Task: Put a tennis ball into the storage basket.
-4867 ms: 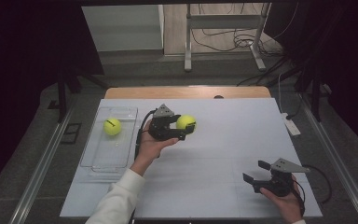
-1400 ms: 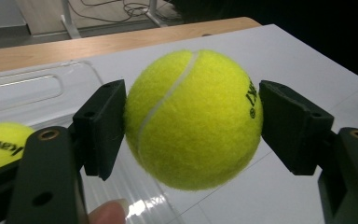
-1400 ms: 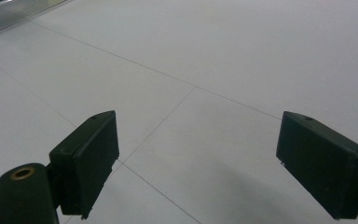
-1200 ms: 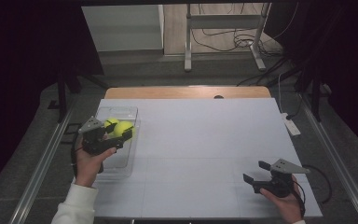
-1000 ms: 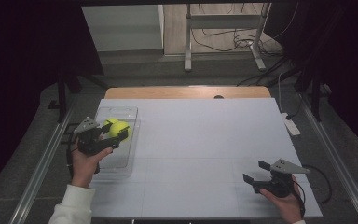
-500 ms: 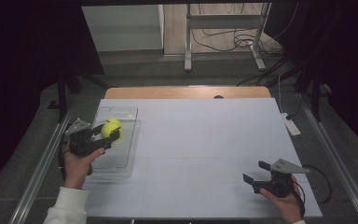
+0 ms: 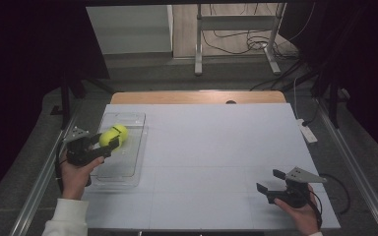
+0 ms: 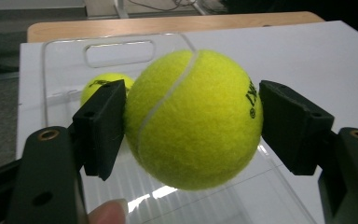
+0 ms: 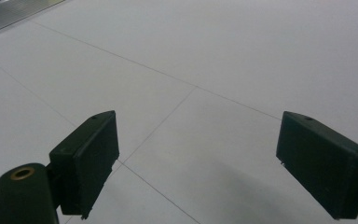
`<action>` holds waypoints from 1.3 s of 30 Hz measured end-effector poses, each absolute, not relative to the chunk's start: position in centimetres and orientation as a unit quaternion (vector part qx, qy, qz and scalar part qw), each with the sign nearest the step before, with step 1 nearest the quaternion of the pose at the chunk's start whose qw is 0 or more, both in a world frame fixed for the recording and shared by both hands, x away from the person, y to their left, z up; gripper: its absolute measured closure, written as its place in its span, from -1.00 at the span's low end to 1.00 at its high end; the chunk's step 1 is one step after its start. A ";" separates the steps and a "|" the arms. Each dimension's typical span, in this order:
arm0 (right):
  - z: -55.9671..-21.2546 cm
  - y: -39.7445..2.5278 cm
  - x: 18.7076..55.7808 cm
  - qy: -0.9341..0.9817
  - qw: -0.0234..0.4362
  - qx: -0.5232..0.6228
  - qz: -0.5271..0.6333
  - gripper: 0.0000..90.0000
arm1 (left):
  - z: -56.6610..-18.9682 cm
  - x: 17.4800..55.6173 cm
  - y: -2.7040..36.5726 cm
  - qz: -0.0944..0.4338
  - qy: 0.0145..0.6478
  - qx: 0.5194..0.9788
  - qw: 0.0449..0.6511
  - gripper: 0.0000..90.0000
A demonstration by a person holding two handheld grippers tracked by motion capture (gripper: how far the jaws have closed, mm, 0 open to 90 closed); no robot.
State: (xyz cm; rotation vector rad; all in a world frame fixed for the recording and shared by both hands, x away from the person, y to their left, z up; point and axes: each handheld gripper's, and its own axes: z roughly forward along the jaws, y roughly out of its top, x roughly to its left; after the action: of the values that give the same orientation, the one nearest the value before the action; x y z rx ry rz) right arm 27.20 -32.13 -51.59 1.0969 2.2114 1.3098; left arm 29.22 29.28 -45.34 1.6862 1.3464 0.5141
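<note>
Left gripper (image 7: 109,146) pulled back w/ ball (image 8: 193,119) — seemingly above tray (image 7: 134,169).

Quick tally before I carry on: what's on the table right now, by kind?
Tennis balls: 2, one between the jaws of the left gripper over the tray, the held ball, and the second ball lying in the tray behind it.
Clear plastic tray: 1.
Grippers: 2, counting the right gripper, jaws apart over the white table.
Total: 5.
</note>
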 end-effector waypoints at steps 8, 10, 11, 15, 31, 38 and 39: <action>-51.6 -32.1 27.2 0.780 0.173 0.386 0.462 -0.71 | -46.1 29.6 29.8 0.206 0.559 0.680 0.428 -0.38; -51.6 -32.1 27.2 0.780 0.173 0.386 0.461 -0.71 | -46.3 29.8 29.8 0.207 0.562 0.681 0.420 -0.39; -51.6 -32.1 27.2 0.780 0.173 0.386 0.461 -0.71 | -46.4 29.8 29.8 0.206 0.564 0.682 0.417 -0.39; -51.6 -32.0 27.2 0.781 0.173 0.386 0.460 -0.70 | -46.5 29.9 29.8 0.208 0.566 0.685 0.408 -0.38; -51.7 -32.1 27.3 0.780 0.173 0.387 0.459 -0.71 | -47.1 30.5 29.6 0.197 0.581 0.701 0.364 -0.39; -51.7 -32.2 27.3 0.780 0.173 0.390 0.458 -0.71 | -47.4 30.7 29.8 0.190 0.586 0.707 0.348 -0.39; -51.7 -32.2 27.3 0.780 0.173 0.389 0.459 -0.71 | -47.4 30.7 29.7 0.191 0.584 0.709 0.346 -0.39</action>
State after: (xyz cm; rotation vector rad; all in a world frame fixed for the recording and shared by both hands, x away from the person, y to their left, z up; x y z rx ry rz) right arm 27.26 -32.21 -51.70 1.1048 2.2122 1.3022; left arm 30.68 29.72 -47.41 1.8408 1.5164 0.4959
